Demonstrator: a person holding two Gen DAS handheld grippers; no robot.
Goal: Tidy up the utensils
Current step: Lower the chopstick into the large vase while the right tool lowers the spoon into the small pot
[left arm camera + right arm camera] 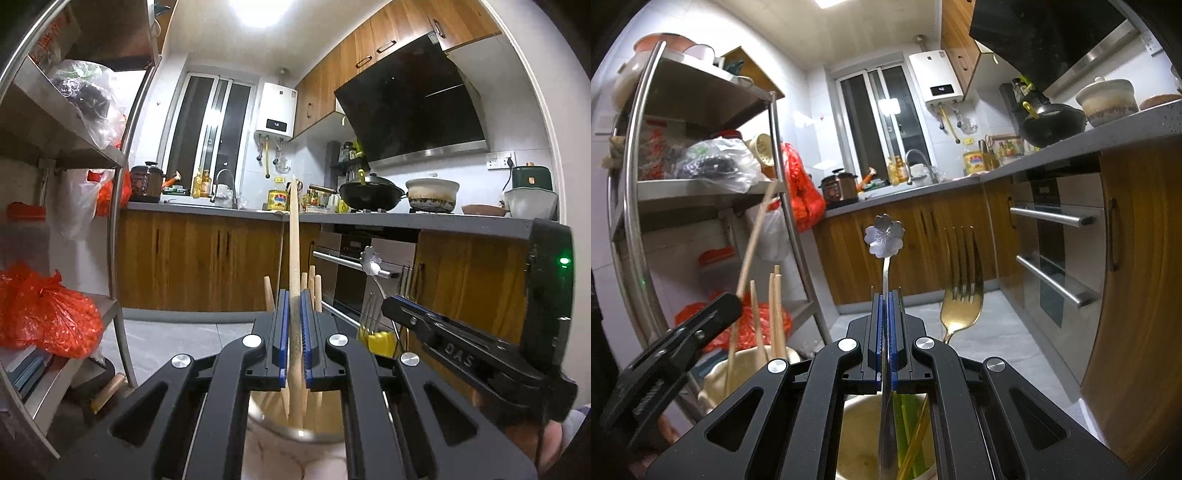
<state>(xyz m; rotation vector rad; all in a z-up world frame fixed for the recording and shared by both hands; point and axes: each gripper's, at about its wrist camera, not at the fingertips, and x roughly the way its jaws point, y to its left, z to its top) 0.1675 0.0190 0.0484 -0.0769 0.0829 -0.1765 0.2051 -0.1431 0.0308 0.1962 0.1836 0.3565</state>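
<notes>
My left gripper (294, 295) is shut on a long wooden chopstick (294, 236) that stands upright, its lower end in a round metal cup (291, 424) with several other chopsticks (314, 284). My right gripper (885, 295) is shut on a silver spoon with a flower-shaped end (884, 235), held upright over a second cup (857, 435). A gold fork (962, 295) and green-handled utensils (912, 432) stand in that cup. The left gripper (735, 301) and its chopstick (755, 236) show at left in the right wrist view; the right gripper (386, 306) shows at right in the left wrist view.
A steel shelf rack (631, 192) with bags stands at left. Wooden cabinets and an oven (1056, 251) run under a grey counter (369, 218) with a wok (371, 194) and a pot (432, 194). Grey floor tiles (177, 339) lie beyond the cups.
</notes>
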